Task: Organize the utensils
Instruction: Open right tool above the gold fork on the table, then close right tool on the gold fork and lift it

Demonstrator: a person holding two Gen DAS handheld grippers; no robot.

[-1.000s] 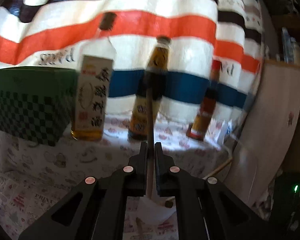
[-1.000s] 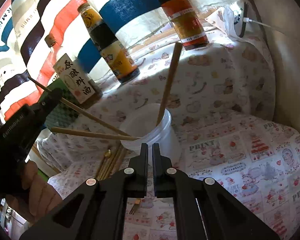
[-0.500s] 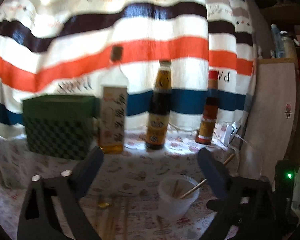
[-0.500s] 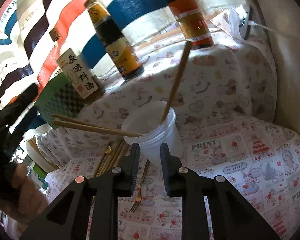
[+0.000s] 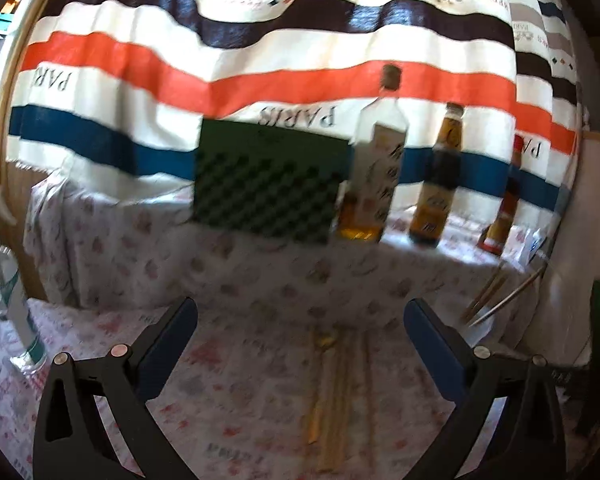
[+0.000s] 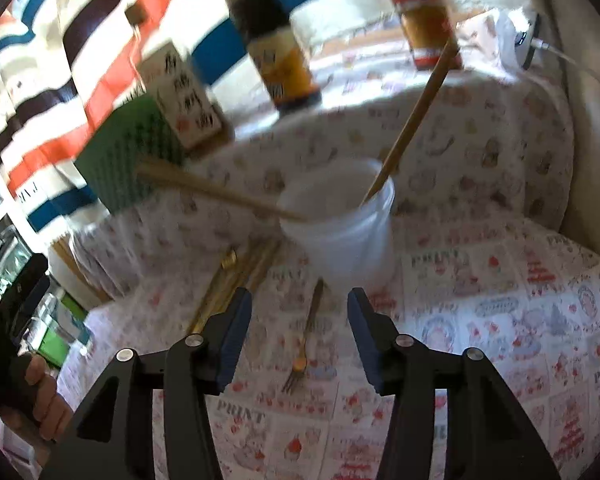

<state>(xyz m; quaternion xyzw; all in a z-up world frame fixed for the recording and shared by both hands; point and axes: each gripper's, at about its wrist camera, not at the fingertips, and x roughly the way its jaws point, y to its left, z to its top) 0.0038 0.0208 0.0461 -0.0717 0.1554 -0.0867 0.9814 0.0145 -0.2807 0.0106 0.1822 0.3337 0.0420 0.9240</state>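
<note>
Roughly midway: three chopsticks (image 6: 414, 120) already lean in the white plastic cup (image 6: 340, 232) at frame centre, while a fork (image 6: 306, 340) and loose chopstick bundle (image 6: 236, 284) remain on the tablecloth lower centre, with both left gripper (image 5: 300, 344) and right gripper (image 6: 298, 336) just spread, empty.

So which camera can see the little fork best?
The right wrist view. The fork lies on the tablecloth in plain sight, just ahead of the open right gripper, near the white cup. The left wrist view is blurry, and I cannot pick it out there.
</note>
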